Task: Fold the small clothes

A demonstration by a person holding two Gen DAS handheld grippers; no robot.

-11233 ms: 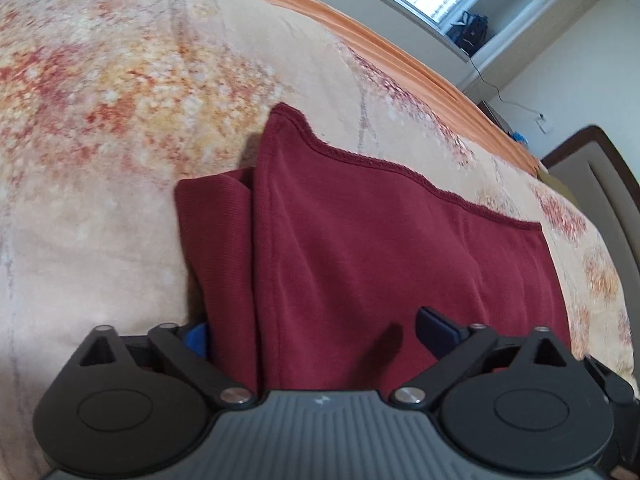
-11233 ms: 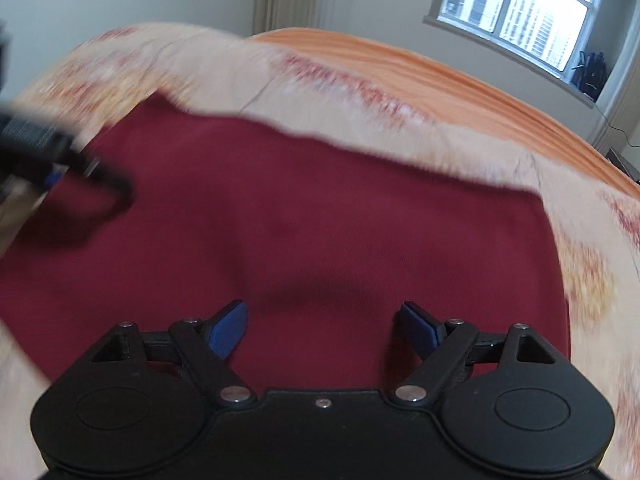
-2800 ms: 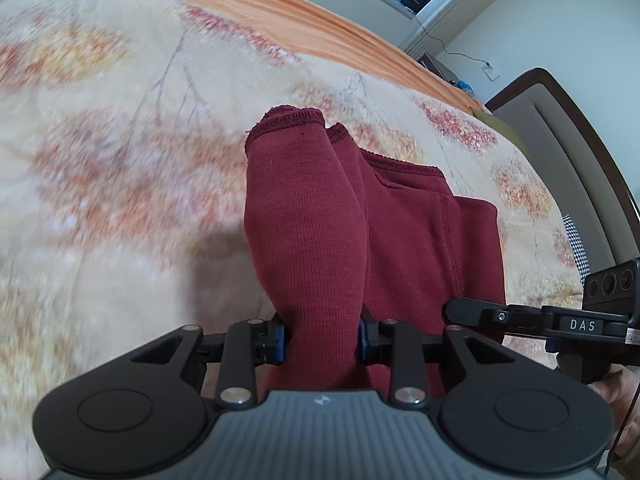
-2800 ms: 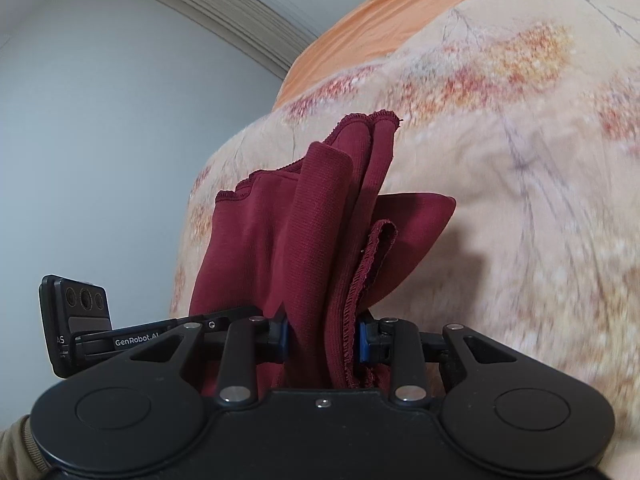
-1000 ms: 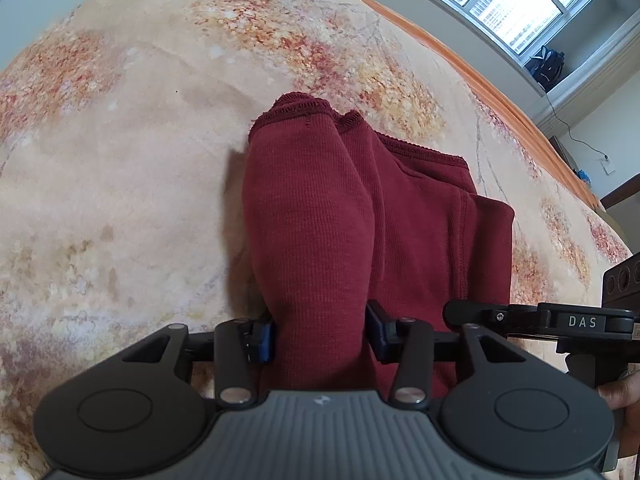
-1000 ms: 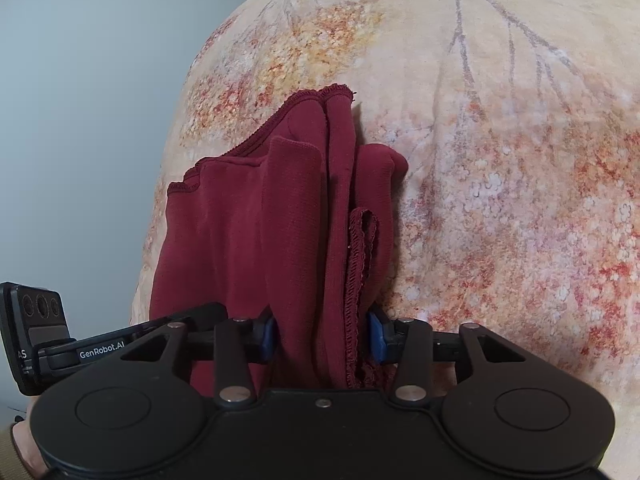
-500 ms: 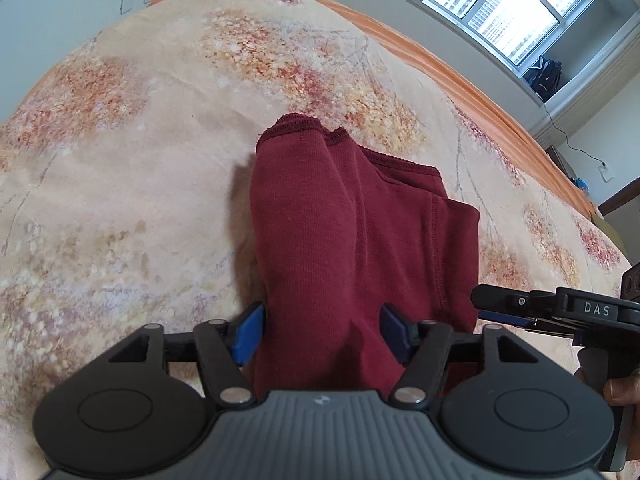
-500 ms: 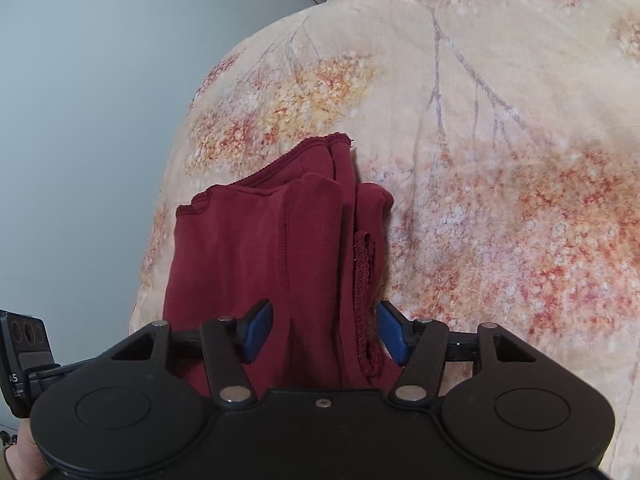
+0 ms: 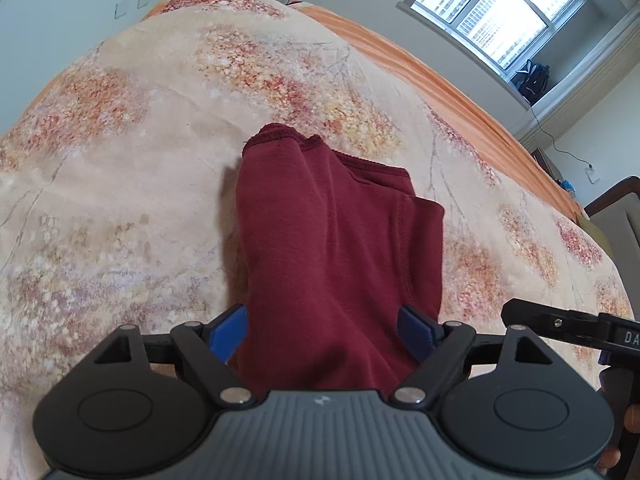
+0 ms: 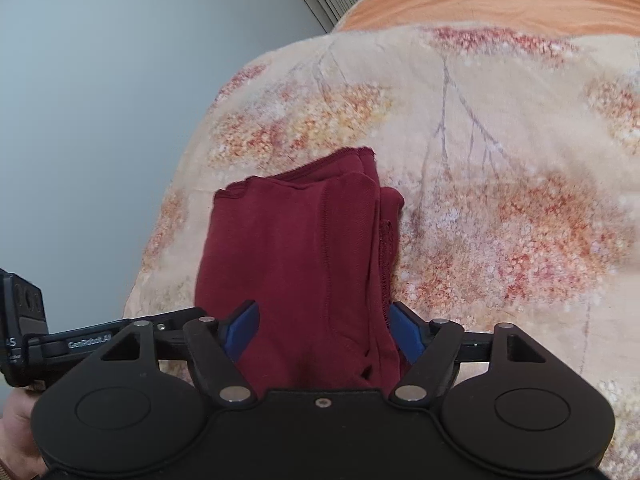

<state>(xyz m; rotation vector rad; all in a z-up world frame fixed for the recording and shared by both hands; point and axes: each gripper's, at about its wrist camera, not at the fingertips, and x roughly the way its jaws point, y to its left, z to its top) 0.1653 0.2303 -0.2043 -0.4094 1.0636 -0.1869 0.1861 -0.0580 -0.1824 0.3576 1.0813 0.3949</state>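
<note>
- Garment (image 9: 332, 248): a dark red knit piece, folded into a compact stack of several layers. It lies on the bedspread (image 9: 140, 168) directly ahead of both grippers.
- I read the fold as set down. The stack rests under its own weight, with its hemmed edges at the far end and the rounded fold at the near end.
- Left gripper (image 9: 322, 326): jaws opening, already wide. The garment's near end sits between the blue pads, but I see no pad pressing on it.
- Right gripper (image 10: 320, 330): jaws opening, wide. The garment's layered right edge (image 10: 386, 248) lies just inside the right pad, with no visible grip.
- I judge both grippers placed at the near end because that is where the fold was carried and let go.
- Surroundings: an orange sheet (image 9: 452, 92) runs along the far bed edge, under a window (image 9: 496, 12). A dark bag (image 9: 530, 80) sits on the sill.
- Obstructions: none on the bedspread around the garment. In the left view, the right gripper's arm (image 9: 560, 322) projects just beside the left gripper, so I treat the two as close neighbours when withdrawing.
</note>
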